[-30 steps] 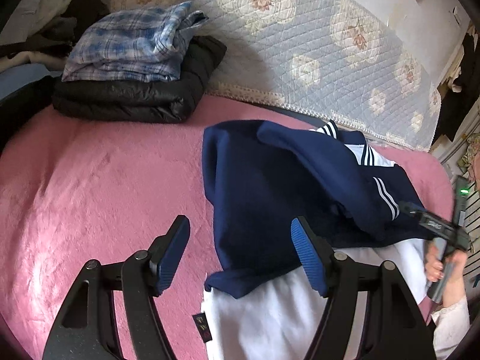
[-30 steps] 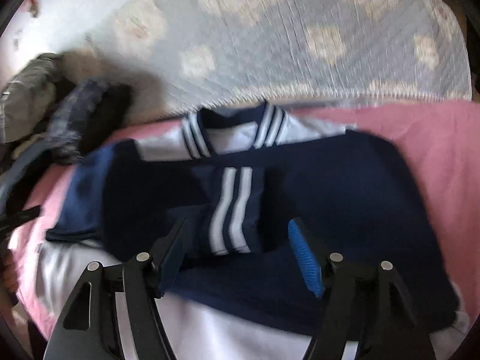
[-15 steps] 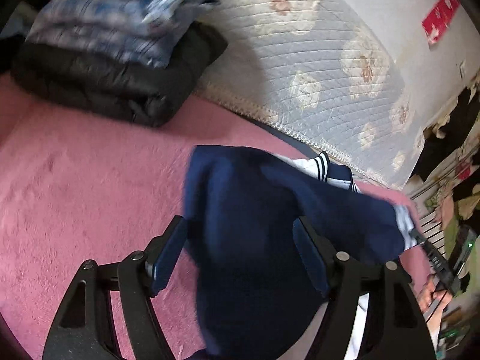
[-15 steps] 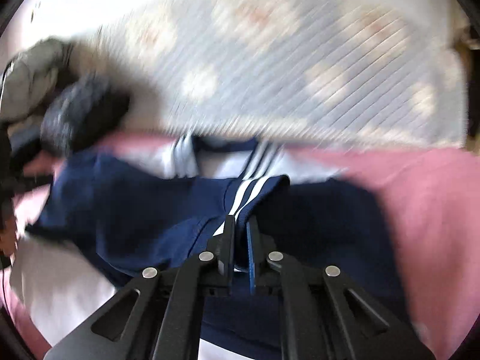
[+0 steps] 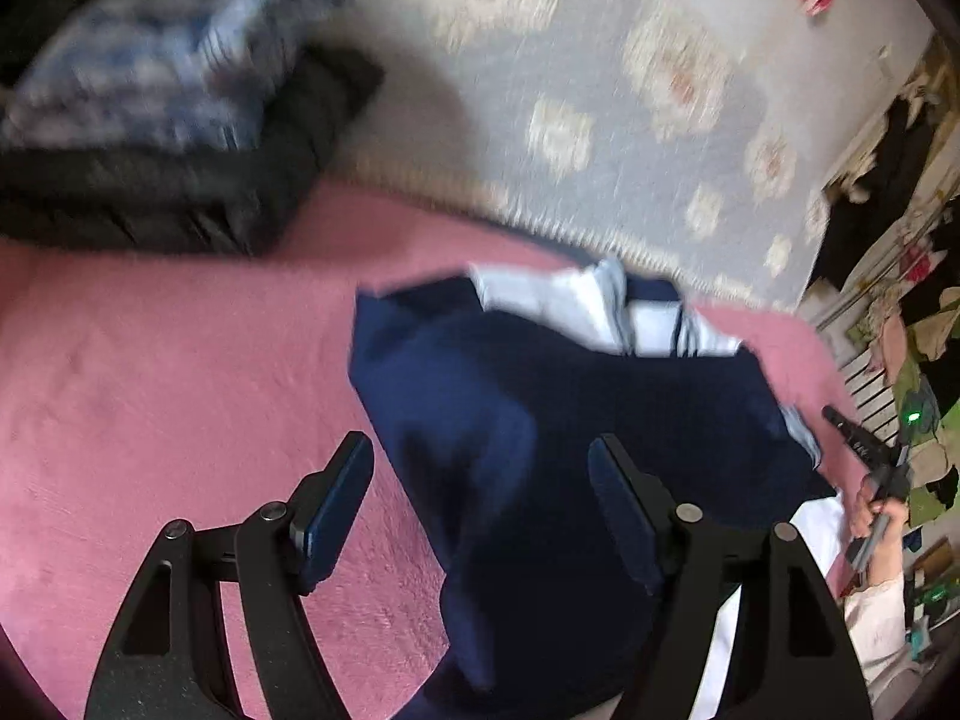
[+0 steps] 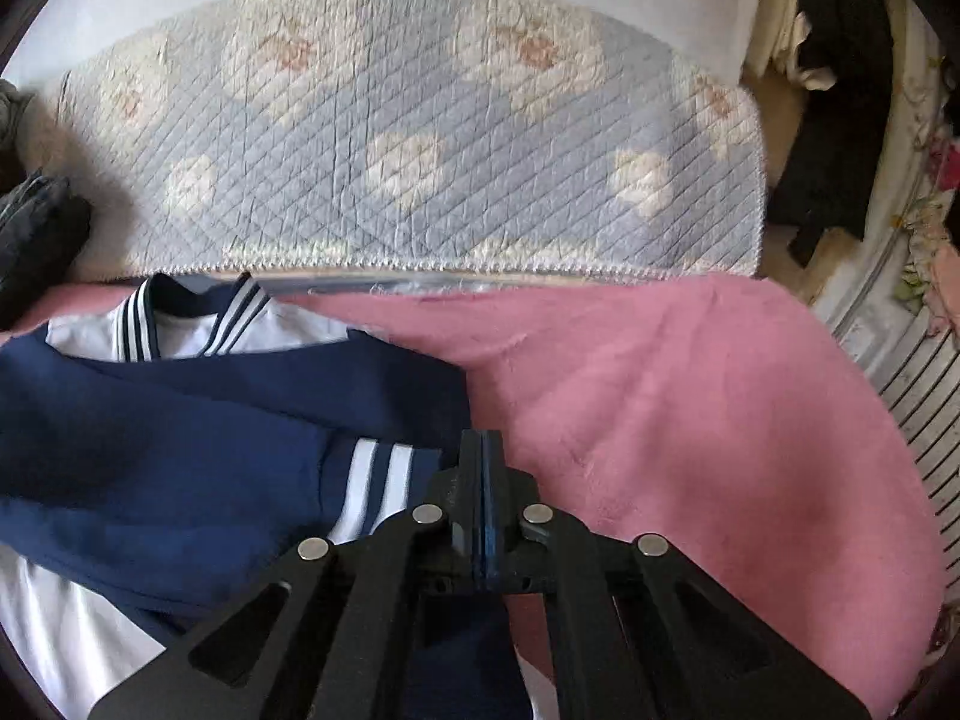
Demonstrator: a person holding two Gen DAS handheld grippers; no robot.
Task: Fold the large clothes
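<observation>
A navy and white jacket (image 5: 576,420) lies on the pink bed cover (image 5: 150,390), its navy sleeves folded across the body. In the right wrist view the jacket (image 6: 180,420) fills the lower left, with its striped collar at the top. My left gripper (image 5: 480,504) is open and empty above the jacket's left side. My right gripper (image 6: 483,450) is shut; the striped sleeve cuff (image 6: 372,480) lies just left of its tips, and I cannot tell whether cloth is pinched. The right gripper also shows in the left wrist view (image 5: 864,450) at the jacket's right edge.
A stack of folded clothes (image 5: 168,138), plaid on black, sits at the back left. A quilted floral cover (image 6: 420,138) stands along the wall behind the bed. Hanging clothes and clutter (image 6: 840,90) are at the right. Pink cover (image 6: 690,420) spreads right of the jacket.
My right gripper shut on the striped cuff and pulled the sleeve rightward across the jacket. My left gripper stayed open and shifted forward over the jacket.
</observation>
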